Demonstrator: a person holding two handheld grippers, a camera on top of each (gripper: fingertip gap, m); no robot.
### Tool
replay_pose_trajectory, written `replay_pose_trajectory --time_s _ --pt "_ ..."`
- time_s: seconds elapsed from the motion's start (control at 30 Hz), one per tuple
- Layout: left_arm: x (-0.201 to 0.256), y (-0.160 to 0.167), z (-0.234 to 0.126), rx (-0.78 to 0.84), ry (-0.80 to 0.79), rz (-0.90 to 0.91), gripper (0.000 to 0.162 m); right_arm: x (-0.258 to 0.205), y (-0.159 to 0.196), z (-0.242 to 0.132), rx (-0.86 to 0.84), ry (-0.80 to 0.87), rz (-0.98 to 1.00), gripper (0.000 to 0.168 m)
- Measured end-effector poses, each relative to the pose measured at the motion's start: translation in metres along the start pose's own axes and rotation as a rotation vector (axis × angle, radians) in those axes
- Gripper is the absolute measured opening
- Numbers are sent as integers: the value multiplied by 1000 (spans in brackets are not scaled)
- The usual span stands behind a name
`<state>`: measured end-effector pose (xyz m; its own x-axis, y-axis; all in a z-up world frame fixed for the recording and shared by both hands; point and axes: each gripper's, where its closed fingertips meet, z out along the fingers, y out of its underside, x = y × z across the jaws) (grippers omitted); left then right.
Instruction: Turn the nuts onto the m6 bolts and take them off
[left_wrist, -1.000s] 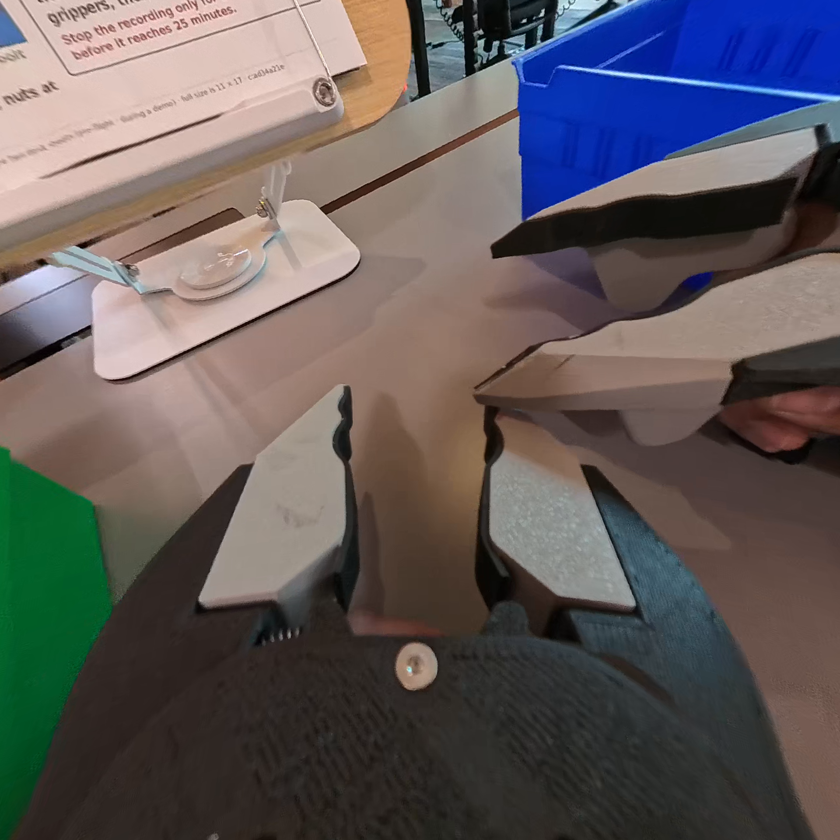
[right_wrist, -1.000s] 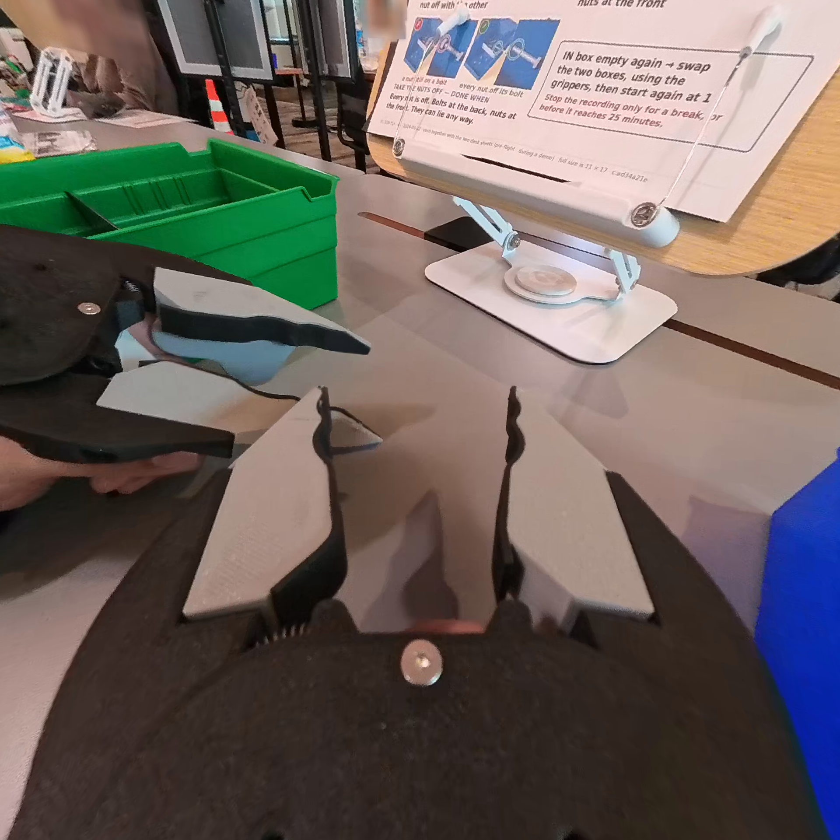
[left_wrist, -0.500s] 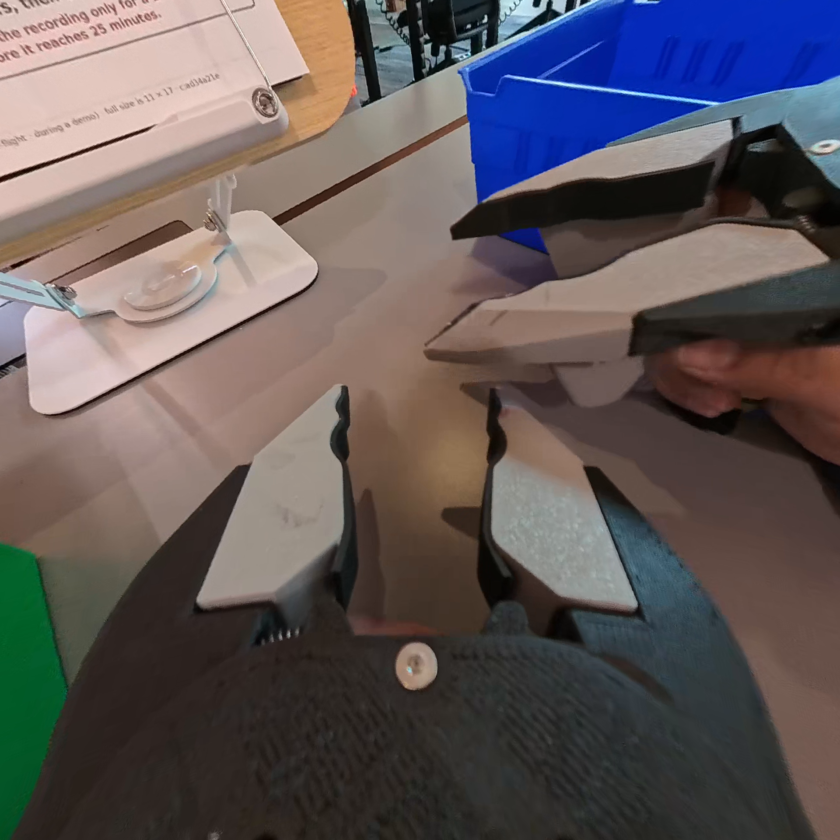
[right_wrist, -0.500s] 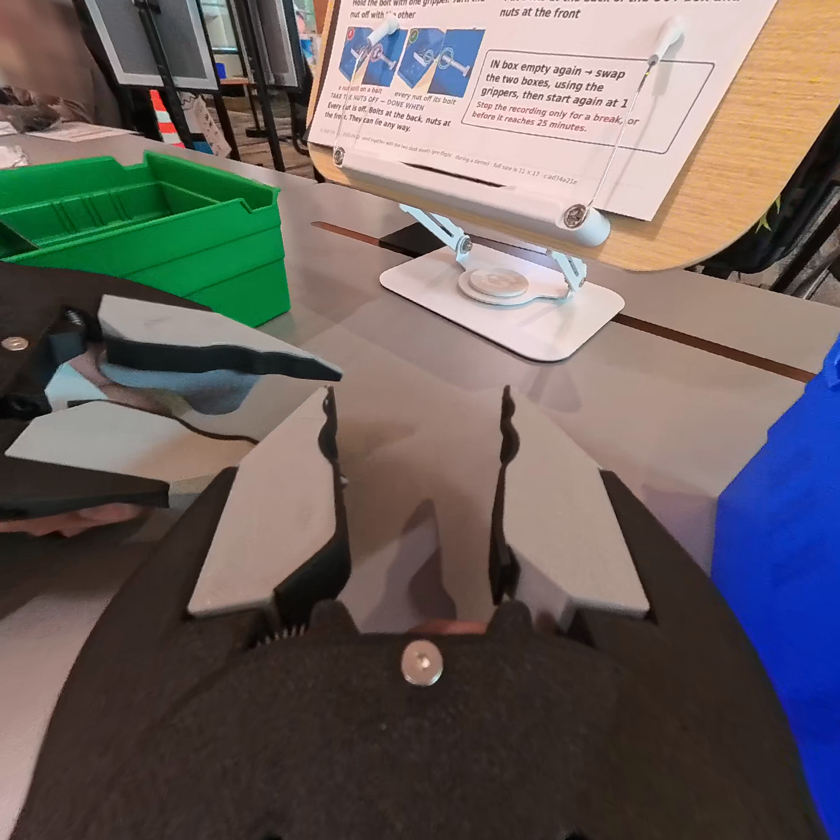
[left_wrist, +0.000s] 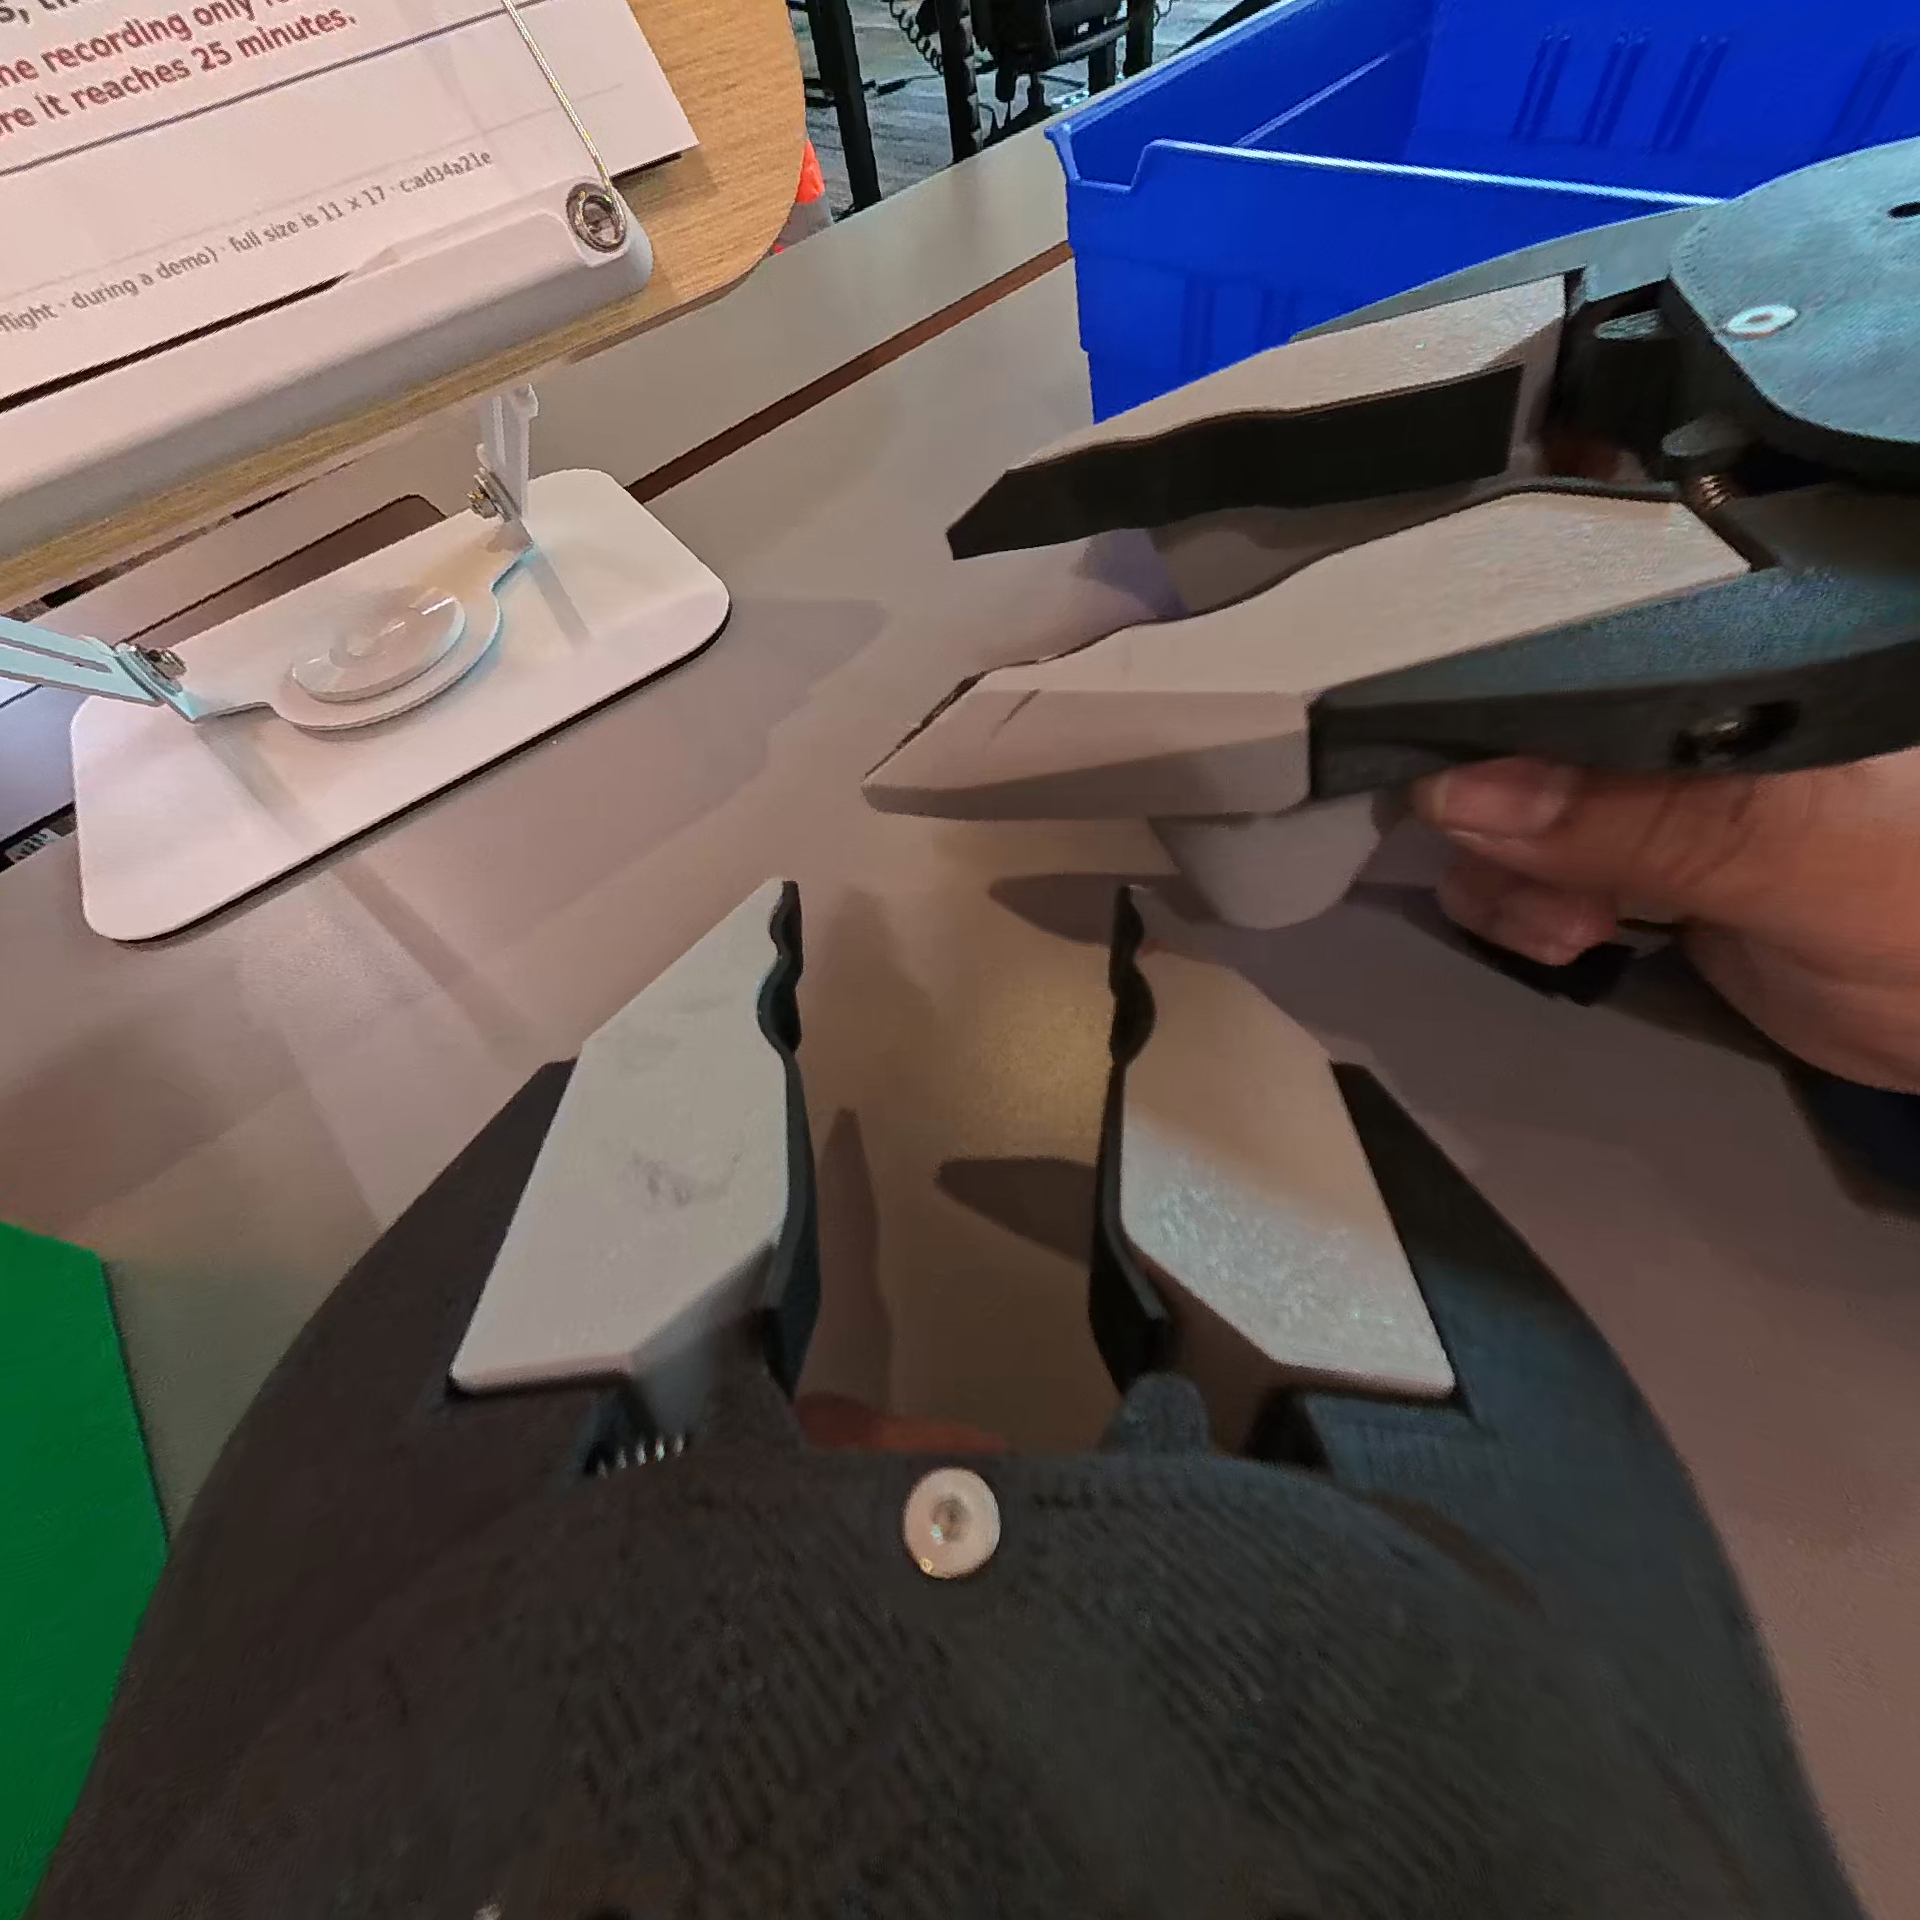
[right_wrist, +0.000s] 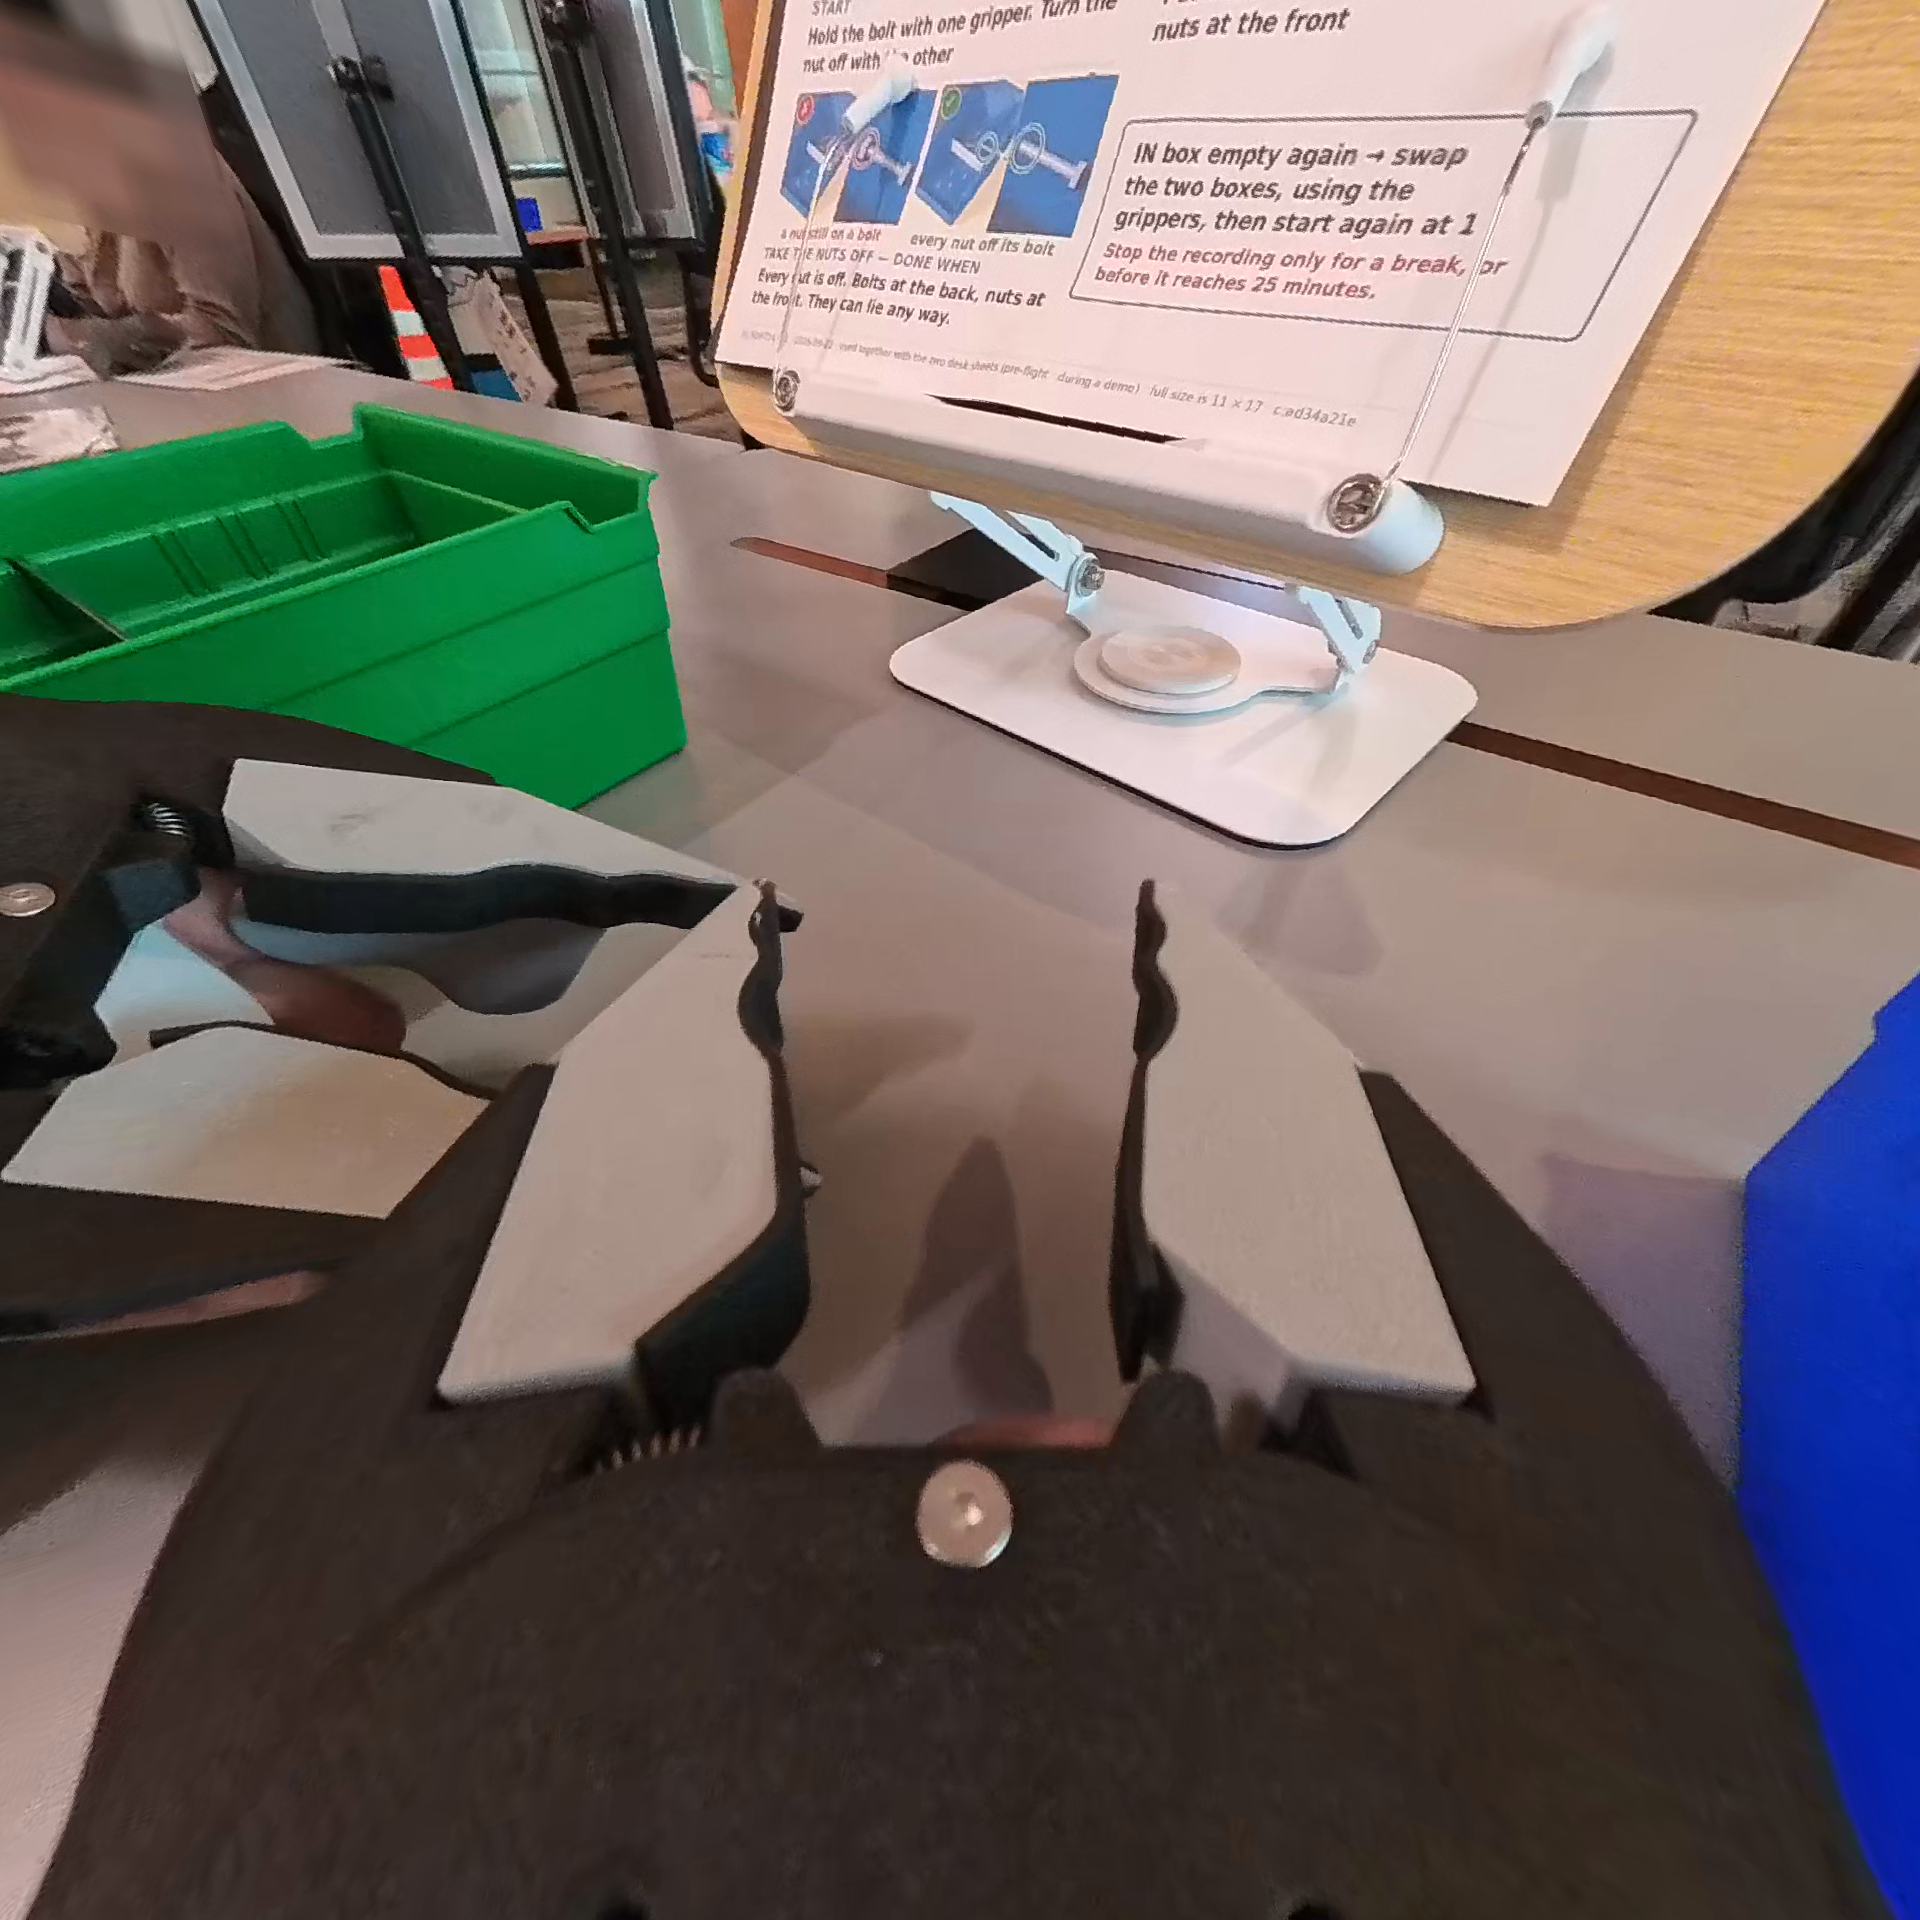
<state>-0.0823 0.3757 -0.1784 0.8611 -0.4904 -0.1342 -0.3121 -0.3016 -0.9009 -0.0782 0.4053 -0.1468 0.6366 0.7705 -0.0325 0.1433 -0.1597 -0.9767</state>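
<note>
Left gripper (left_wrist: 951, 925) and right gripper (right_wrist: 956, 914): both spread wide, empty, over bare counter (left_wrist: 831, 665). No nuts or bolts visible. Judged small, hard, slippery; grip bolt by its head.

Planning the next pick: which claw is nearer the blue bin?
Right. The right claw sits just in front of the blue bin; the left claw is farther back, nearer the green bin.

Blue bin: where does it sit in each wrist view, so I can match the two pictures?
Left wrist view: blue bin at the upper right, behind the right gripper.
Right wrist view: only a slice of the blue bin at the right edge.
Shared landmark: the white stand base on the table.
</note>
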Motion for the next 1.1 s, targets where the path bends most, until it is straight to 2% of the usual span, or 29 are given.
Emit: replay_pose_trajectory --time_s 1.1 --pt "4 0 0 -2 -24 69 58 -12 2 -6 -22 -73 16 62"
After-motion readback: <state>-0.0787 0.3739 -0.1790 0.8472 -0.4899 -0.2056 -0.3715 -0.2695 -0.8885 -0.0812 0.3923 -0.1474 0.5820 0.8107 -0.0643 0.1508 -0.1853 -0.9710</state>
